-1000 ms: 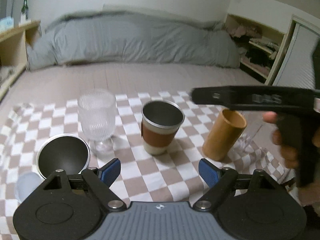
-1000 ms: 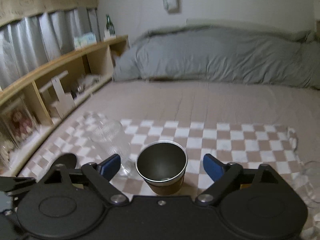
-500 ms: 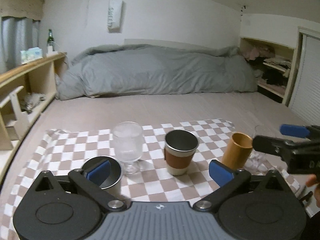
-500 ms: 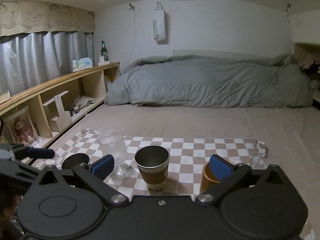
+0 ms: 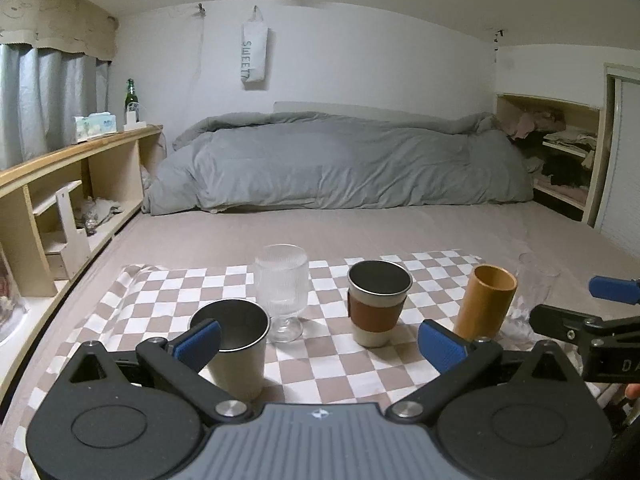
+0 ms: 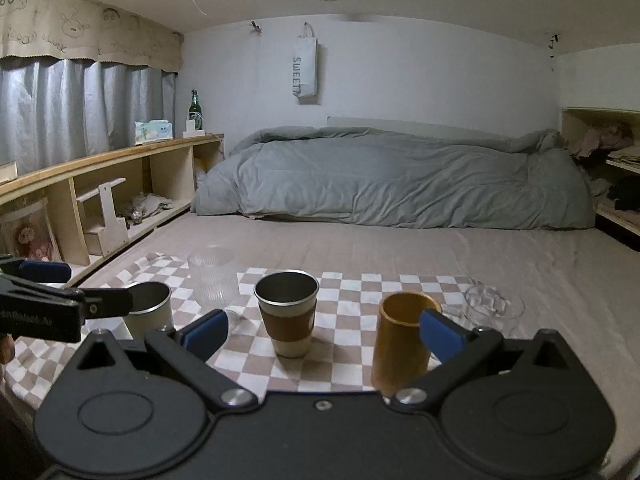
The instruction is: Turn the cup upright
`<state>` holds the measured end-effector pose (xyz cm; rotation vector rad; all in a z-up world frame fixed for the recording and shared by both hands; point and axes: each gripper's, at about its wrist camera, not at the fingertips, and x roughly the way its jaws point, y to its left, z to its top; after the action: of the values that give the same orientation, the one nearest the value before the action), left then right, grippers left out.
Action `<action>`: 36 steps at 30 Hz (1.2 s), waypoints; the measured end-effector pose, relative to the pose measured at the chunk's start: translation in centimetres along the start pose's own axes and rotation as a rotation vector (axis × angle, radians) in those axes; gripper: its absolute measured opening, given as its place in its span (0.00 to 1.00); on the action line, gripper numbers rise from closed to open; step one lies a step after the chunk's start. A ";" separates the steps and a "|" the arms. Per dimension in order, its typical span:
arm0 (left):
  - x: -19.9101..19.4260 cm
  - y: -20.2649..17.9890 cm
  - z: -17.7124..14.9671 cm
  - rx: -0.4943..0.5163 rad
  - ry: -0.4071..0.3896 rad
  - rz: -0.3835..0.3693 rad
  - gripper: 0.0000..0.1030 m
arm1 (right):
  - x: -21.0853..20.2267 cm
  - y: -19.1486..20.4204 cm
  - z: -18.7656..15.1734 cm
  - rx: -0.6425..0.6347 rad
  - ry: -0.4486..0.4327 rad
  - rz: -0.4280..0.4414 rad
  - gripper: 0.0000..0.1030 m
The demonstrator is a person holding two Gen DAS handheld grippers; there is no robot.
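Both grippers, left [image 5: 318,340] and right [image 6: 322,332], hang wide open and empty; every cup [image 5: 378,302] stands upright, so a gentle retreat seems wisest.

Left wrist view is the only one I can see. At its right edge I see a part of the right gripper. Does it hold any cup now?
Observer: No. In the right wrist view the right gripper has its jaws wide apart and empty; the sleeved cup and the orange cup stand upright ahead of it.
Operator: And my left gripper, seen from that side?
Observer: The left gripper enters from the left edge with jaws apart. Its nearer finger crosses in front of the plain steel cup; I cannot tell if they touch.
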<state>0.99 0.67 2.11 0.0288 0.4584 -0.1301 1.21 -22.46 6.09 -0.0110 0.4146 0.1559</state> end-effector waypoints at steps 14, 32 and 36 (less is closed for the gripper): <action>-0.2 -0.2 -1.5 0.024 0.015 0.040 1.00 | -0.4 -0.2 -1.3 0.000 0.008 -0.048 1.00; 0.1 -0.7 -1.6 0.040 0.029 0.046 1.00 | -0.2 -0.2 -1.6 -0.003 0.028 -0.050 1.00; 0.1 -0.6 -1.7 0.031 0.034 0.051 1.00 | -0.3 -0.2 -1.6 0.000 0.030 -0.051 1.00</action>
<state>0.31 0.17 0.54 0.0733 0.4890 -0.0865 0.38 -22.81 4.76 -0.0239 0.4438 0.1060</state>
